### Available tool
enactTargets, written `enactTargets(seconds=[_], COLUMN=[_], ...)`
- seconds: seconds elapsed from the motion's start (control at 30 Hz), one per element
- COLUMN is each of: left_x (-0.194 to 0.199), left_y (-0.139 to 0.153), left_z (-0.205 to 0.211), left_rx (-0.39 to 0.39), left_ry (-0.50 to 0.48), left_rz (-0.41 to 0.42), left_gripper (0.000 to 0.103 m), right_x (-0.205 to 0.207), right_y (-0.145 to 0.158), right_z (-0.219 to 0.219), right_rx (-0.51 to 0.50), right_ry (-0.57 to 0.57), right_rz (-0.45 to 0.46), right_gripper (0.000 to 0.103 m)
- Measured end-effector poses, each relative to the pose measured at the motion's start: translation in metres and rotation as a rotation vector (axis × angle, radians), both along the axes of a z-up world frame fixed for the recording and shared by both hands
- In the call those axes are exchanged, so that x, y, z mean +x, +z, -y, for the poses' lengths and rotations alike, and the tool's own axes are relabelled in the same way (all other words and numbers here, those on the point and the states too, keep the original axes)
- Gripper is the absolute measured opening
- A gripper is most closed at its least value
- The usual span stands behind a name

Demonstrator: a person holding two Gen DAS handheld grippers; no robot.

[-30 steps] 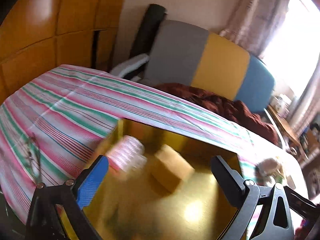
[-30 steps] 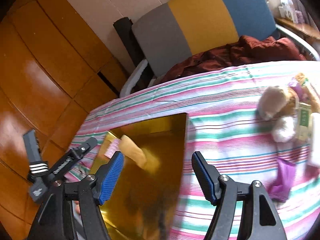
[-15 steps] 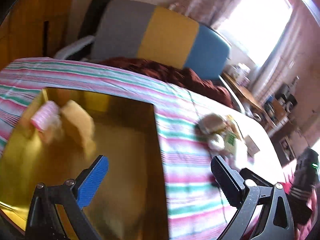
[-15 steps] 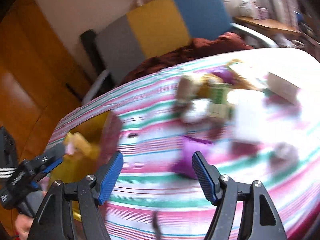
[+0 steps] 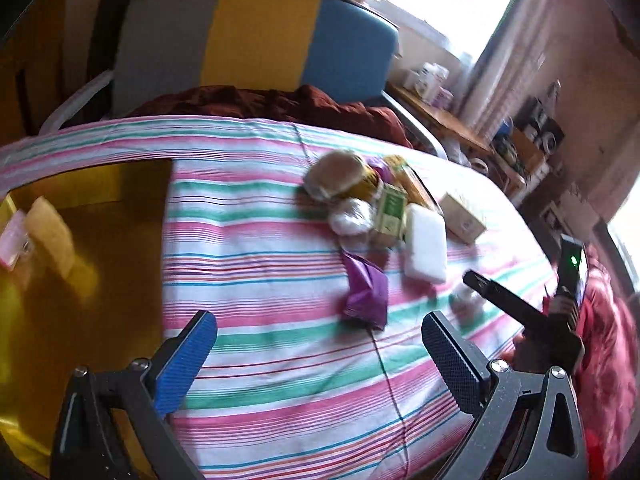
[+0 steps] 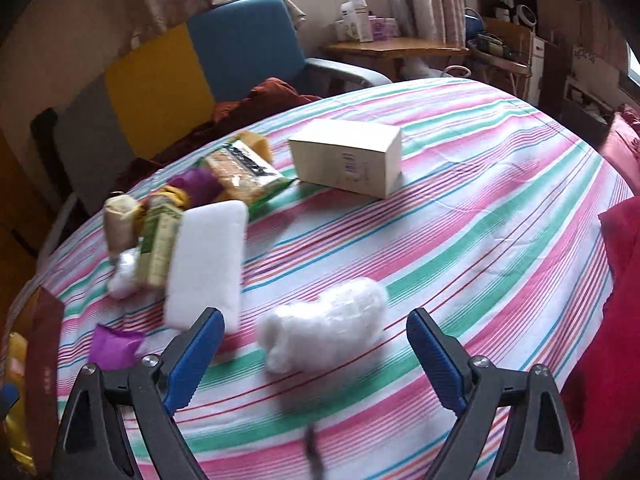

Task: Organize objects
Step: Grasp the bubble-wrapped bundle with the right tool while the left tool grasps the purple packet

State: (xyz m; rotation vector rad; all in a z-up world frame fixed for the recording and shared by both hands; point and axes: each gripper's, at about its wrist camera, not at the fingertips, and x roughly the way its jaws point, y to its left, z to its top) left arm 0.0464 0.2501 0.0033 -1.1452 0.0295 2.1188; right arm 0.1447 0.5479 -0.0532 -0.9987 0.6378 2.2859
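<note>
A gold box [image 5: 80,280] sits at the table's left with a tan block [image 5: 52,228] and a pink item [image 5: 12,240] inside. A pile lies mid-table: a white foam block [image 6: 208,260], a green carton [image 6: 160,240], a snack packet [image 6: 244,172], a cream box [image 6: 348,160] and a purple packet [image 5: 366,292]. A white fluffy wad [image 6: 324,326] lies just ahead of my right gripper [image 6: 312,360], whose jaws are opening with nothing pressed between them. My left gripper [image 5: 320,360] hangs open over bare striped cloth, short of the purple packet.
The striped tablecloth [image 6: 480,220] covers a round table. A grey, yellow and blue chair [image 5: 256,40] with a dark red blanket stands behind it. A wooden side table [image 6: 392,48] with boxes is at the back. Red fabric [image 6: 616,300] lies at the right edge.
Both grippers have swung right, away from the gold box and toward the pile. The right jaws stand wider than before, and the white wad has come into view ahead of them.
</note>
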Motion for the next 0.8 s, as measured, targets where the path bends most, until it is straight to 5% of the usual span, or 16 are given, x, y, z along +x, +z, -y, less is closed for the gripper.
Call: enactTargets(seconds=[0.17,0.23,0.33,0.7,0.8], left_x=[0.003,0.002,0.000,-0.008,-0.012], left_y=[-0.013,-0.019,-0.028,-0.045,-0.058], left_z=[-0.023,-0.030,-0.040,-0.084,-0.093], left_rx=[-0.046,-0.072,-0.090,-0.134,-0.166], left_ry=[-0.034,-0.037,-0.042,-0.080,-0.089], left_rz=[-0.017,-0.017,-0.021,-0.135,-0.155], left_gripper=[0.103,0.103,0.103,0.102,0.090], right_x=[0.000,-0.001,0.000,0.001,0.003], right_y=[-0.018,-0.018,-0.020,-0.023,-0.023], right_z=[-0.008,-0.006,-0.007,-0.005,-0.004], right_rx=[0.006,0.041,0.058,0.063,0.061], right_ry=[-0.009,0.006,0.003,0.006,0.005], right_rz=[-0.016,-0.026,-0.032,-0.052,-0.065], right_gripper=[0.089,0.074,0.069,0.068,0.068])
